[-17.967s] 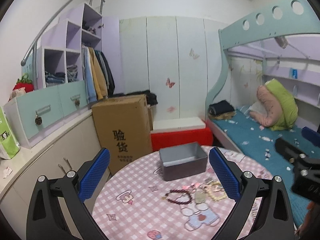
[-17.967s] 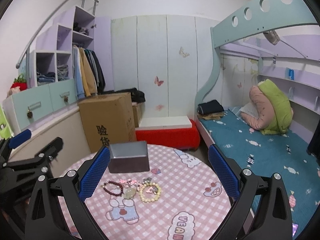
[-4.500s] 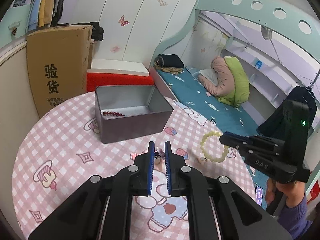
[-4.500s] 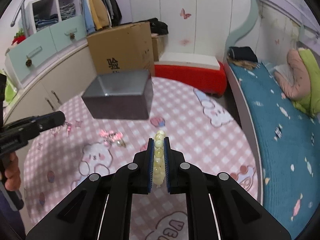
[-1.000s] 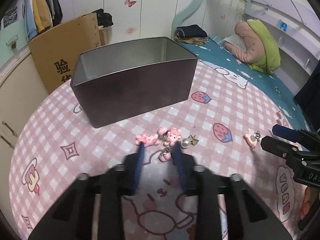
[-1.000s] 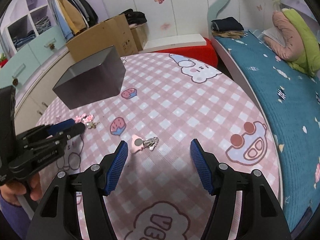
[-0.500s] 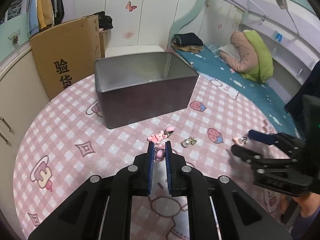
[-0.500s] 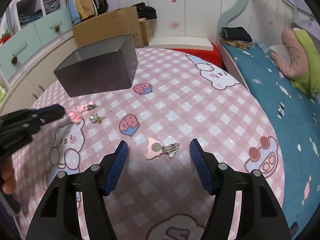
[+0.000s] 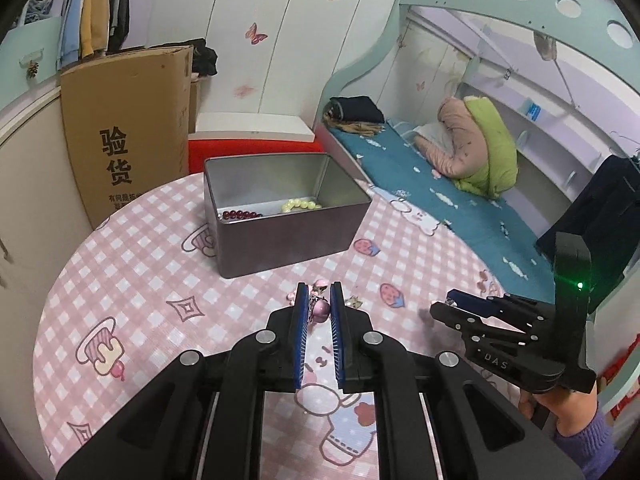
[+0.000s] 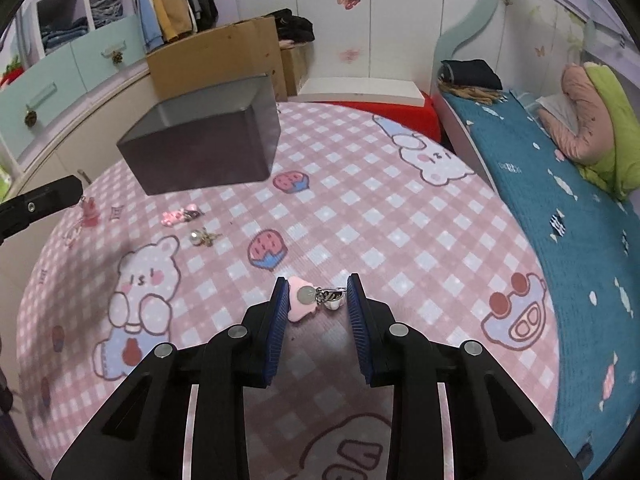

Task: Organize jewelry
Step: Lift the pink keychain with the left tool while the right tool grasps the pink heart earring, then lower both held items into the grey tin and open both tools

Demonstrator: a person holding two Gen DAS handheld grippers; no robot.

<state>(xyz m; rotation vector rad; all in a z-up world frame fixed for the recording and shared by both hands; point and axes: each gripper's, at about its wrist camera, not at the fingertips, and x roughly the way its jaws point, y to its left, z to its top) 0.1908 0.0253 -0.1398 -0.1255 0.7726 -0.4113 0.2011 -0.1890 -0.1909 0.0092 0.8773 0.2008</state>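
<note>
**A:** Which piece goes into the tin next, and which hand is better placed for it?

**B:** The left gripper [image 9: 319, 308] has its jaws nearly together on a small pink charm earring [image 9: 319, 311], pinched at the fingertips and, I judge, lifted clear of the pink checked tablecloth [image 9: 132, 292]. The open metal tin [image 9: 280, 216] lies straight ahead of it, farther across the table and slightly left, with its long side facing that gripper. So the left is the nearer hand: forward and over the near wall.

**A:** And the right?

**B:** The right gripper [image 10: 318, 300] has just been closing and its jaws now bracket a pink clip-on earring [image 10: 316, 298] lying flat on the cloth. The left pad looks to touch the pink disc; whether the right pad already touches the silver clip I cannot tell. That earring's long axis runs left to right, pink end left and clip right, so the jaws close along its length.

**A:** Where is the tin from there?

**B:** Far and to the left, well apart. In between lie another pink charm [image 10: 180, 216] and a pearl earring [image 10: 202, 237], loose on the cloth near the tin.

**A:** What is inside already?

**B:** A dark red bead bracelet [image 9: 240, 215] and a pale yellow bead bracelet [image 9: 301, 204], against the near wall.
</note>
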